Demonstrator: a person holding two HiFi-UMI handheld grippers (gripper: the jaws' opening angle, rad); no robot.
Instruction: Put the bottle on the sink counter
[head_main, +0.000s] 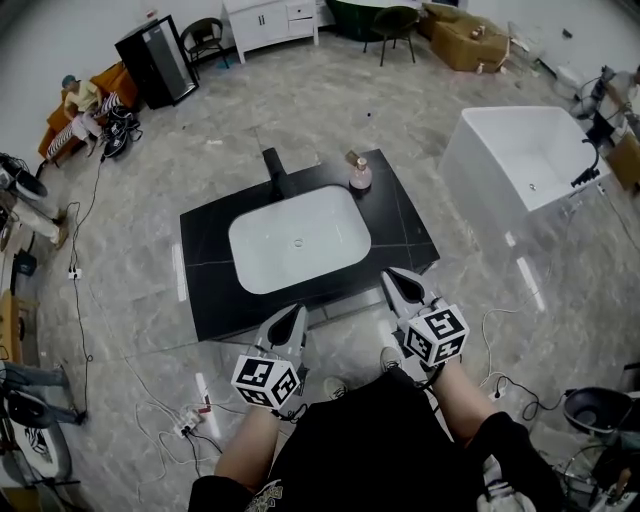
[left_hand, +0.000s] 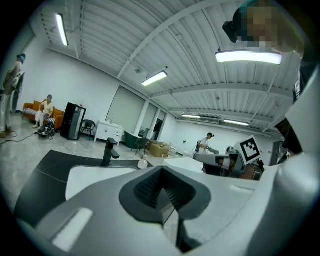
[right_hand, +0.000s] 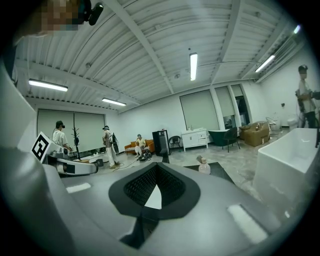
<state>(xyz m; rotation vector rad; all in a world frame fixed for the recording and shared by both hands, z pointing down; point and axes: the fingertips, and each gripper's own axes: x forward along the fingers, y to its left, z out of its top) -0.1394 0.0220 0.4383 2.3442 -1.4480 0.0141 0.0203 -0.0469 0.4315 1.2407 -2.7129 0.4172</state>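
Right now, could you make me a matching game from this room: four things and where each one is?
1. bottle
2. faucet
3. basin
4. bathtub

a. on the floor, right of the counter
b. on the counter's far right corner
c. sunk in the counter's middle
d. at the counter's far edge, left of the bottle

Pairs: 1-b, 2-d, 3-c, 4-a.

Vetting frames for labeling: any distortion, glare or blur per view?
Head view: strong fisheye, dark vignetted corners, even light; bottle sharp on the sink counter. Left gripper view: ceiling lamp blown out, straight lines bow. Right gripper view: same barrel distortion, bottle small but legible.
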